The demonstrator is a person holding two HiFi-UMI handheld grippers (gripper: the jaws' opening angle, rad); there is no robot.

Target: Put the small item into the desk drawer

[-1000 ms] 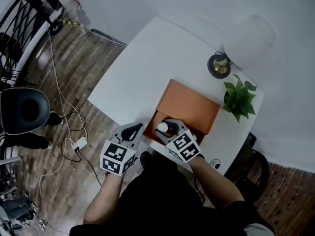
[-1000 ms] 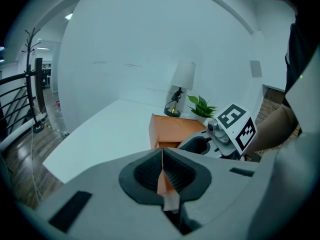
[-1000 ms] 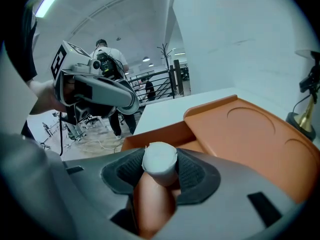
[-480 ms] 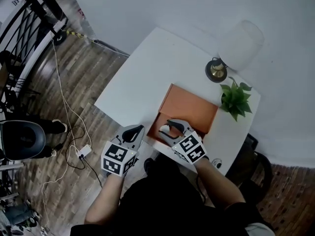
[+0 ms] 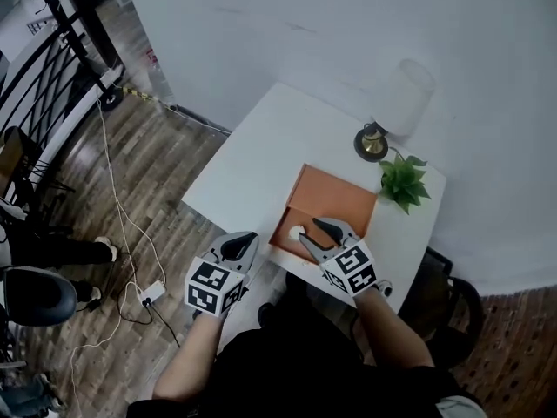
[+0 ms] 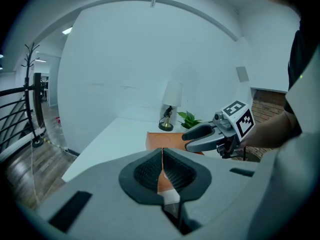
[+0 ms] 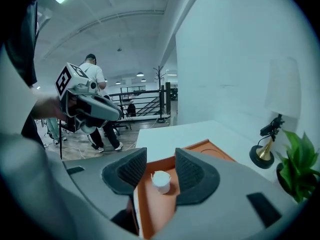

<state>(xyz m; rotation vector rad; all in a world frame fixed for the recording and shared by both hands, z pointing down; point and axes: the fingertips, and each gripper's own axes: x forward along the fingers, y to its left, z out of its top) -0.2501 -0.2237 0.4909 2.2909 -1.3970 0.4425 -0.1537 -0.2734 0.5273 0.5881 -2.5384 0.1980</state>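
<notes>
Inside the orange drawer [image 5: 280,236], pulled out from the near edge of the white bench [image 5: 252,164]: small white item [image 7: 161,180], sitting on the drawer floor, touched by nothing. Directly above the drawer, right tongs [image 7: 160,158], jaws apart and closing, item showing between them but lower down, pads not pressing on it. Left of the drawer and off the bench edge, left tongs [image 6: 161,166], jaws together, nothing clamped, only a sliver of orange seen through the seam. Beyond the drawer, lamp [image 5: 399,103] and potted plant [image 5: 402,184], no part in this.

Judged progress: placing as good as done, with the item already down in the drawer and free of any grip. Probably left to do: lifting the right tongs clear of the drawer, then pushing the drawer shut, open as of now. Risk of nudging or re-gripping the item with jaws closing so near it; best to get clear before sliding the drawer in.
</notes>
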